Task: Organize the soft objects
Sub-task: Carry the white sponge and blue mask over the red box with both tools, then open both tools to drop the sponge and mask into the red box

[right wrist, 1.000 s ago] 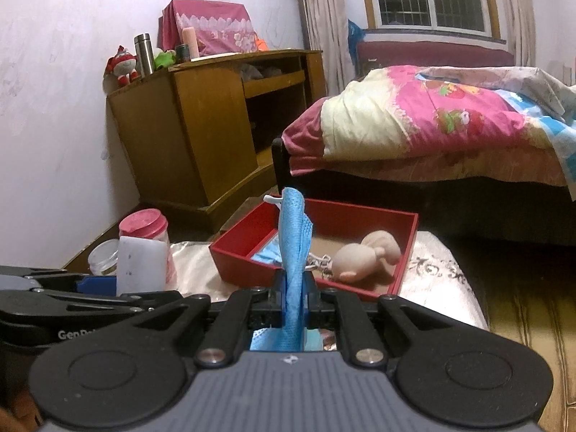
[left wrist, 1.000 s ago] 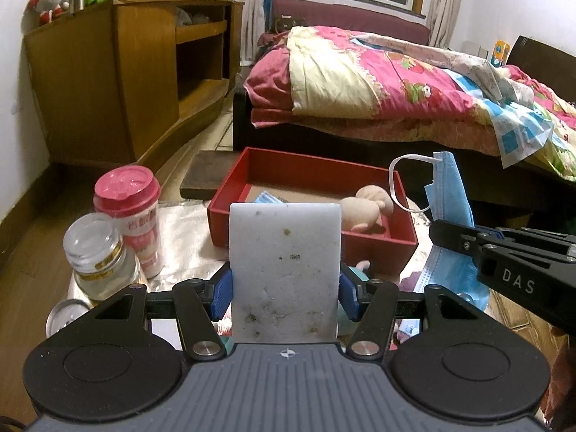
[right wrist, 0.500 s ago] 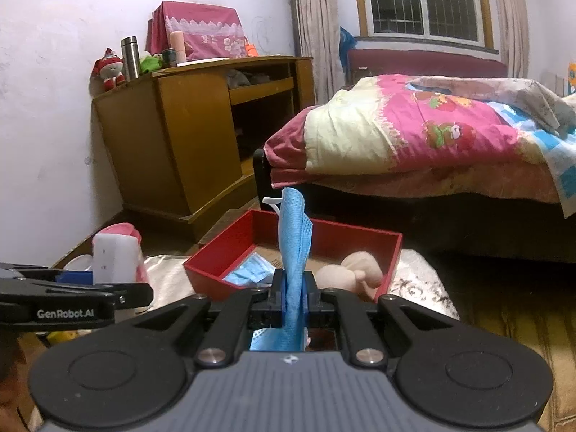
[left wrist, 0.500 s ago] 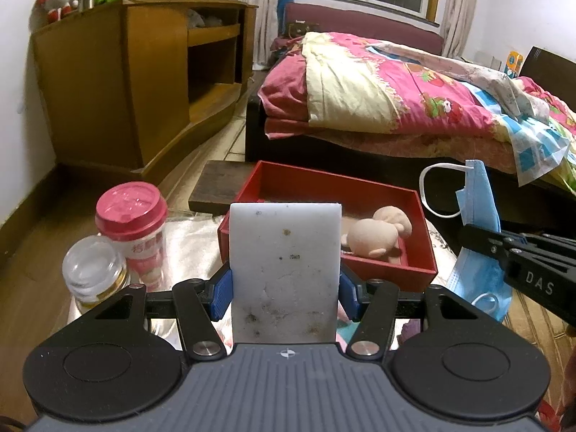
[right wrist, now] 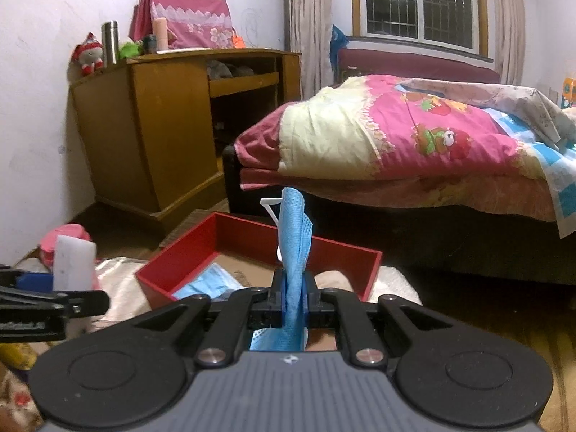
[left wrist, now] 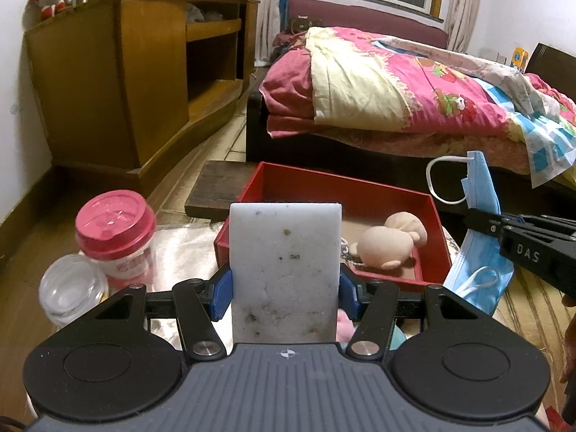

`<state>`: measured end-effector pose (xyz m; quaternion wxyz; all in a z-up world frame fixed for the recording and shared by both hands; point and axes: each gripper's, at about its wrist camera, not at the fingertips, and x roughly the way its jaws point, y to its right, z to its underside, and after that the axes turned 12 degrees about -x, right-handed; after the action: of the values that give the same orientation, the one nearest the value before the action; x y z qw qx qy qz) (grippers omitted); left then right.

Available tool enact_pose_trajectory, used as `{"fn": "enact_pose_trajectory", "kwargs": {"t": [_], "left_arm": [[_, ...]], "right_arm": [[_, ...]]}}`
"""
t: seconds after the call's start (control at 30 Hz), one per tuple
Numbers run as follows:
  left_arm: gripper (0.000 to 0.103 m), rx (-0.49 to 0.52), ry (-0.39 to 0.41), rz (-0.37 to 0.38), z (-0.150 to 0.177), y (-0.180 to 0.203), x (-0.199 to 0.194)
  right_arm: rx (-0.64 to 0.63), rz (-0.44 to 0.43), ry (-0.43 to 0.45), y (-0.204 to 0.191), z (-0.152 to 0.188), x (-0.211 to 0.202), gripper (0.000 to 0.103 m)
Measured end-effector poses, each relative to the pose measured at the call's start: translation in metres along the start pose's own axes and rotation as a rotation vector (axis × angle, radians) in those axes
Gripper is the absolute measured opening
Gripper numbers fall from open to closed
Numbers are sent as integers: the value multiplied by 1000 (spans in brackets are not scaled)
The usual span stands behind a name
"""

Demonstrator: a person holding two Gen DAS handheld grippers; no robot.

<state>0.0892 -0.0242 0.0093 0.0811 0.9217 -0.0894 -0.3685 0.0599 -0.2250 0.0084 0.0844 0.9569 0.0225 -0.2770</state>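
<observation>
My left gripper (left wrist: 285, 288) is shut on a white sponge block (left wrist: 285, 270) and holds it upright in front of a red tray (left wrist: 345, 189). The tray holds a peach plush toy (left wrist: 388, 243) and a blue face mask (right wrist: 212, 282). My right gripper (right wrist: 293, 297) is shut on another blue face mask (right wrist: 293, 241), which hangs through the fingers above the tray's near right side. That mask (left wrist: 480, 216) and the right gripper's fingers (left wrist: 518, 237) also show at the right of the left wrist view. The sponge (right wrist: 72, 268) shows at the left of the right wrist view.
A pink-lidded cup (left wrist: 115, 237) and a clear glass jar (left wrist: 72, 288) stand left of the tray on a light cloth (left wrist: 187, 248). A bed with a pink quilt (left wrist: 396, 82) lies behind. A wooden cabinet (left wrist: 126, 82) stands at the back left.
Both grippers have risen and drawn back a little from the tray, each keeping its hold. The tray now sits lower and farther in both views.
</observation>
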Motion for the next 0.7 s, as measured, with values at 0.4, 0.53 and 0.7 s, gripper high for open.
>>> {"fn": "enact_pose_trajectory", "kwargs": {"t": [0.4,0.53,0.7], "left_arm": [[58,-3,-26,23,-21,18,66],[58,-8,-35,8,-45,30,99],[79,-15,-34,-18,-60,39,119]], "right_arm": [[-36,17,-65,22,-4,64,0],[-44,-9,-66,21,-9,88,0],[-55,15,-47,25,-7,113,36]]}}
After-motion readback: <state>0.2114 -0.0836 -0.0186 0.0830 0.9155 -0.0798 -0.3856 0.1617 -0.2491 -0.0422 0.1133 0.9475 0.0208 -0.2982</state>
